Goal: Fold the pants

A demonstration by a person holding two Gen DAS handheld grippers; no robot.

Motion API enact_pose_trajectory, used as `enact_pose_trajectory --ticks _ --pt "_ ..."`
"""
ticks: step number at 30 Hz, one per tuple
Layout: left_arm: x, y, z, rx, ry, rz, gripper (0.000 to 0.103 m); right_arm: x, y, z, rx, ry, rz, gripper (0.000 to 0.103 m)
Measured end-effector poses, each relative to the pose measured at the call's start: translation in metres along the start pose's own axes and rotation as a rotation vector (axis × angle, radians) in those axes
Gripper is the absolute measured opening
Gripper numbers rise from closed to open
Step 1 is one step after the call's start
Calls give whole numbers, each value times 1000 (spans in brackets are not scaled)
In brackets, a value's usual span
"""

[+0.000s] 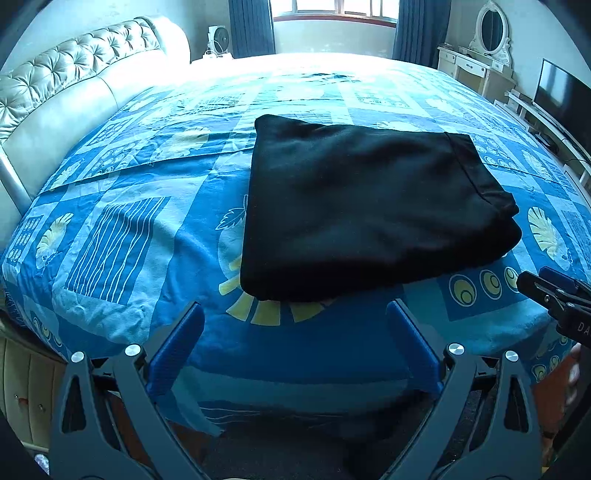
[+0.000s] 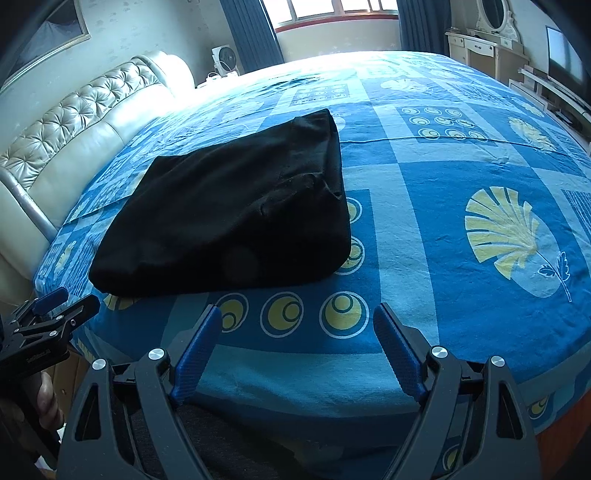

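Left wrist view: black pants (image 1: 369,206) folded into a thick rectangular bundle, lying at centre frame on the blue patterned bedsheet (image 1: 129,236). Left gripper (image 1: 295,314) at the bottom of the frame, jaws spread wide with nothing between the blue pads, hovering over the near edge of the bed, just short of the bundle's near hem and not touching it. Right gripper (image 1: 546,286) poking in at the right edge, seen side-on, clear of the cloth. Tufted cream headboard (image 1: 74,74) in the upper left, window (image 1: 332,7) at top centre between dark curtains, dressing table with oval mirror (image 1: 491,29) in the upper right.

Right wrist view: same pants (image 2: 229,221) left of centre, folded edges stacked along the right side, surface lightly rumpled. Right gripper (image 2: 297,317) at the bottom, jaws wide apart and empty, above bare sheet with yellow ring motifs, to the right of the bundle's near corner. Left gripper (image 2: 62,306) at the lower left edge, near the bundle's near left corner; fingers of a hand (image 2: 46,402) visible below it on the handle.
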State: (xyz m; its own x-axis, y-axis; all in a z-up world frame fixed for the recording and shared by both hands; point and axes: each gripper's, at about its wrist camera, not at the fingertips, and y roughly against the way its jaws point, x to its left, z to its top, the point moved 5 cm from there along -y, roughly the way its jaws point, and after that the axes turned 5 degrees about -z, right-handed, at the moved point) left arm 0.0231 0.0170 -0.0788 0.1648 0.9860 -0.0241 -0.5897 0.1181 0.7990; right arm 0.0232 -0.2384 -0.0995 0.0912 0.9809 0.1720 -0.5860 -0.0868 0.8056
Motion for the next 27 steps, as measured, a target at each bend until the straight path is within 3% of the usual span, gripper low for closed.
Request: enact_pose_trajectory --ticks 27 --pt "0 -3 -2 10 -3 24 99 1 -4 -2 18 9 5 83"
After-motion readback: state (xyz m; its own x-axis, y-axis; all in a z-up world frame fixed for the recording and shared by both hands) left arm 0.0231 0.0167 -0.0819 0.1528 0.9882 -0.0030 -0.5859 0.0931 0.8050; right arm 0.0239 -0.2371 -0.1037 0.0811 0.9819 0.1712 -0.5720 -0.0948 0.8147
